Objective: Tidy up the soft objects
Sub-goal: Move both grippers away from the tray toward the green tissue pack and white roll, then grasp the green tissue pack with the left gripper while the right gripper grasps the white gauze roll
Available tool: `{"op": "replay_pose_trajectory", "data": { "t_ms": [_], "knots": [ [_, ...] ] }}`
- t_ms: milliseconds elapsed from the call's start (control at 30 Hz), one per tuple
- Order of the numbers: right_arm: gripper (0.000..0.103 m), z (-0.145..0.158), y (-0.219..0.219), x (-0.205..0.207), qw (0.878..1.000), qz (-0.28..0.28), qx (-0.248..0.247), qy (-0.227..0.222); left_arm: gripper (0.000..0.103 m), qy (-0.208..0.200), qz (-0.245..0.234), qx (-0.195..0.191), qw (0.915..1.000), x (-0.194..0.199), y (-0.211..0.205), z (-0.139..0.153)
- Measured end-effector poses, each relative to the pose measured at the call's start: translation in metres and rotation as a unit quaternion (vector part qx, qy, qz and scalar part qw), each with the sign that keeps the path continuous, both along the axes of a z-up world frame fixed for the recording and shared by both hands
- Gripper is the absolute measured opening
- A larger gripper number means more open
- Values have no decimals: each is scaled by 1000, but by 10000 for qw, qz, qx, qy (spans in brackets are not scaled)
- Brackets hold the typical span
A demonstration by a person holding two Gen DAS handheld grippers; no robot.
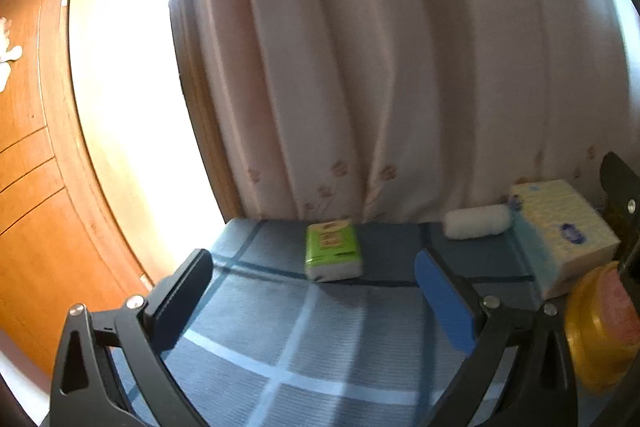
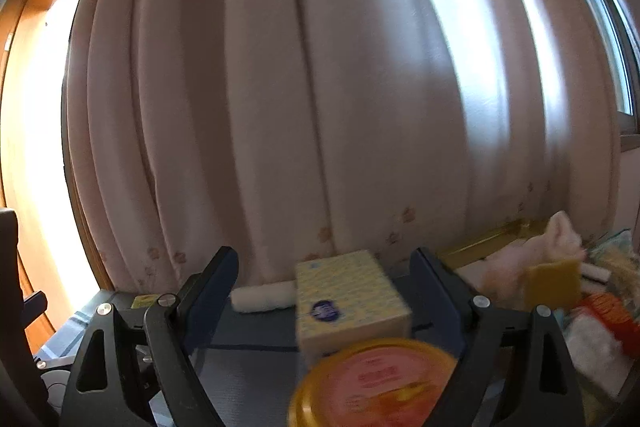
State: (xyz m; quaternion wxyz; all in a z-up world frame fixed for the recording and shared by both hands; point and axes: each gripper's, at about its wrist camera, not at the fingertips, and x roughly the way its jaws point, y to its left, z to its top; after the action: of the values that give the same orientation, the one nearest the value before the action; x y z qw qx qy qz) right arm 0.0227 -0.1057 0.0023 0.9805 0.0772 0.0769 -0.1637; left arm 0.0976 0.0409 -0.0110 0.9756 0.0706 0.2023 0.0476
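Observation:
A green tissue pack (image 1: 333, 251) lies on the blue checked cloth (image 1: 280, 339), just beyond my open, empty left gripper (image 1: 312, 291). A white rolled cloth (image 1: 478, 221) lies by the curtain, next to a yellow-and-blue tissue box (image 1: 564, 231). In the right wrist view the tissue box (image 2: 352, 299) sits between the fingers of my open right gripper (image 2: 324, 287), a little beyond them. The white roll (image 2: 264, 295) lies to its left. A round yellow-rimmed container with a pink label (image 2: 376, 383) is close below the right gripper; whether it is held I cannot tell.
A pink curtain (image 1: 380, 67) hangs right behind the objects. A wooden cabinet (image 1: 28, 147) stands at the left. At the right lie a pink plush toy (image 2: 532, 259), a yellow sponge (image 2: 554, 283) and several packets (image 2: 604, 323).

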Motion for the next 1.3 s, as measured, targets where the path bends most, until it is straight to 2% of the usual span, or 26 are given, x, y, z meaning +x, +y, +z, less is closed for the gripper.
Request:
{"op": "replay_pose_trajectory", "data": {
  "t_ms": [300,400,467,567,667,733,800,833,900,967,1000,1067,1167,1300],
  "knots": [
    [89,-4,33,38,9987,96,-157,469,102,776,201,-443,9958,49,35,-13],
    [89,-4,37,44,9978,134,-247,608,101,1037,197,-427,9935,74,35,-18],
    [89,-5,35,42,9980,162,-220,571,96,1206,99,-492,9914,91,31,-21],
    [89,-4,34,39,9984,217,-183,493,95,1455,-116,-482,9881,113,20,-25],
    [89,-5,34,40,9982,267,-141,511,95,1530,-345,-425,9867,125,10,-27],
    [89,-5,33,41,9982,280,-99,521,95,1504,-305,-263,9878,130,7,-28],
    [89,-5,31,41,9980,337,-61,532,91,1702,-238,-299,9847,138,10,-33],
    [89,-5,32,42,9978,353,-56,557,84,1799,-250,-386,9826,141,13,-35],
    [89,-5,34,45,9974,355,-89,626,77,2052,-256,-562,9768,149,19,-41],
    [89,-5,38,50,9968,422,-123,662,66,2369,-250,-741,9684,158,26,-48],
    [89,-5,39,53,9966,460,-127,668,62,2323,-271,-867,9684,157,30,-49],
    [89,-6,45,62,9960,537,-106,713,50,2297,-220,-812,9696,157,35,-51],
    [89,-8,52,83,9937,593,-32,955,49,2295,-206,-829,9696,162,47,-55],
    [89,-14,67,118,9883,589,44,1409,49,2216,226,-840,9713,168,74,-60]
  ]
}}
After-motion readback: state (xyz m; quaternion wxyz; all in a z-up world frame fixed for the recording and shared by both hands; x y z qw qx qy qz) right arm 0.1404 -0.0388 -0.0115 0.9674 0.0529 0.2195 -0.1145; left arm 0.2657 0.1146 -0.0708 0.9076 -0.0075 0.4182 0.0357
